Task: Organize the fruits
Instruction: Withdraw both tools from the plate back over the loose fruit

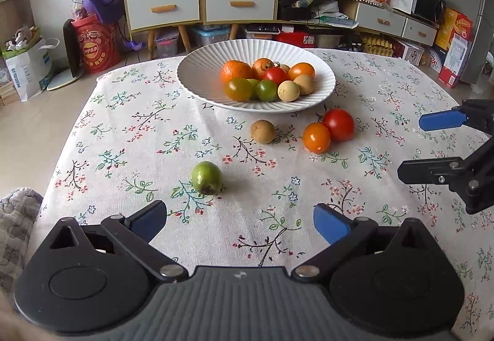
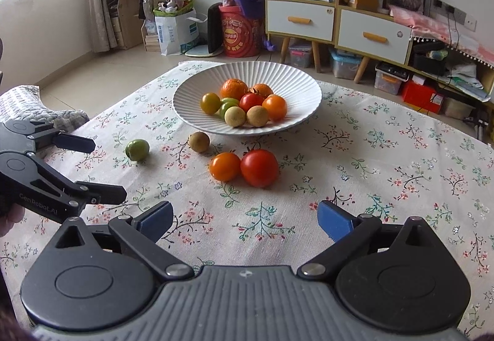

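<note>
A white ribbed bowl point(image 1: 197, 75) point(image 2: 191, 87) holds several fruits: oranges, tomatoes and pale round ones. Loose on the floral cloth in front of it lie a green fruit point(image 1: 206, 178) point(image 2: 137, 149), a brown round fruit point(image 1: 262, 131) point(image 2: 199, 141), an orange tomato point(image 1: 316, 137) point(image 2: 224, 166) and a red tomato point(image 1: 338, 124) point(image 2: 259, 167), the two tomatoes touching. My left gripper point(image 1: 239, 214) point(image 2: 105, 169) is open and empty, just short of the green fruit. My right gripper point(image 2: 244, 212) point(image 1: 412, 147) is wide open and empty, short of the two tomatoes.
The floral tablecloth point(image 1: 129, 137) covers the table, whose left edge drops to a tiled floor. A grey cushion point(image 2: 24, 106) lies at the near left corner. Shelves, drawers and boxes point(image 1: 240, 1) stand behind the table.
</note>
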`<state>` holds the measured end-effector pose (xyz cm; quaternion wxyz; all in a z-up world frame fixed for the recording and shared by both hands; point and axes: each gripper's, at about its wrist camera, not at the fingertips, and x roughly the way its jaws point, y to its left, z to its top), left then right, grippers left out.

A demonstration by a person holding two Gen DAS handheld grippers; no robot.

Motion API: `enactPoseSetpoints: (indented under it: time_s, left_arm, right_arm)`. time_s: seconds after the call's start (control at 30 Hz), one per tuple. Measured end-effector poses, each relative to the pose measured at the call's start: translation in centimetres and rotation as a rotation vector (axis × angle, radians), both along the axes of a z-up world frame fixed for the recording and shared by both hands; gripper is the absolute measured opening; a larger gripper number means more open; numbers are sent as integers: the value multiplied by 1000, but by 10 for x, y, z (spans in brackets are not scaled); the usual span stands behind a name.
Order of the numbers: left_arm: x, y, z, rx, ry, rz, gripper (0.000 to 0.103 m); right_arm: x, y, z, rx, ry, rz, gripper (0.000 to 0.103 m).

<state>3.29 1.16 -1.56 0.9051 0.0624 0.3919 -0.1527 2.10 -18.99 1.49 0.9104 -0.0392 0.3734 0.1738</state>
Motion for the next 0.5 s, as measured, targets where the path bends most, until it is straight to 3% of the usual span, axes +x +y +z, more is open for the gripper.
enactPoseSetpoints:
  time_s: [0.37,0.5]
  left_arm:
    - [6,5,-20,43,15,-8,100]
    - [11,11,-27,19,37,31,100]
  right_arm:
    - [3,8,-20,-46,30,11,99]
    - [7,12,-27,-95,23,23,86]
